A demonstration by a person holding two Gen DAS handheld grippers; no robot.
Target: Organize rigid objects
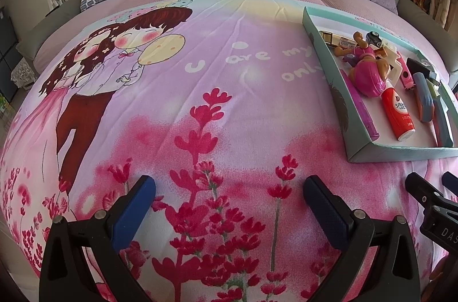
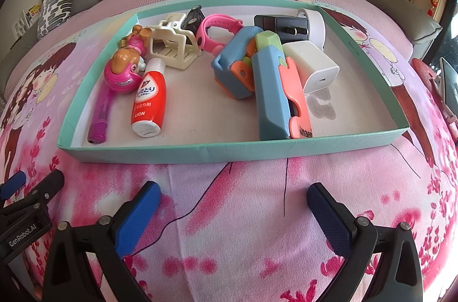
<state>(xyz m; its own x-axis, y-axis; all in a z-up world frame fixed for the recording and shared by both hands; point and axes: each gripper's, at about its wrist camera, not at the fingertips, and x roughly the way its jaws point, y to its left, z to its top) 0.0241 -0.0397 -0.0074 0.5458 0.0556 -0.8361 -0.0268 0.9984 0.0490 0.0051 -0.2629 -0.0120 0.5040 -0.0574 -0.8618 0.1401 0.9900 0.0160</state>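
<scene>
Shallow teal box (image 2: 229,152) crowded with toys (red bottle (image 2: 148,101) flat); bare blanket (image 1: 229,90) leftward; both grippers (image 1: 229,199) (image 2: 233,200) spread wide, empty.

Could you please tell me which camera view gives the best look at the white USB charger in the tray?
The right wrist view: the white USB charger sits unobstructed in the teal tray, port facing the camera. In the left wrist view, I cannot pick it out among the crowded items at the tray's far side.
</scene>
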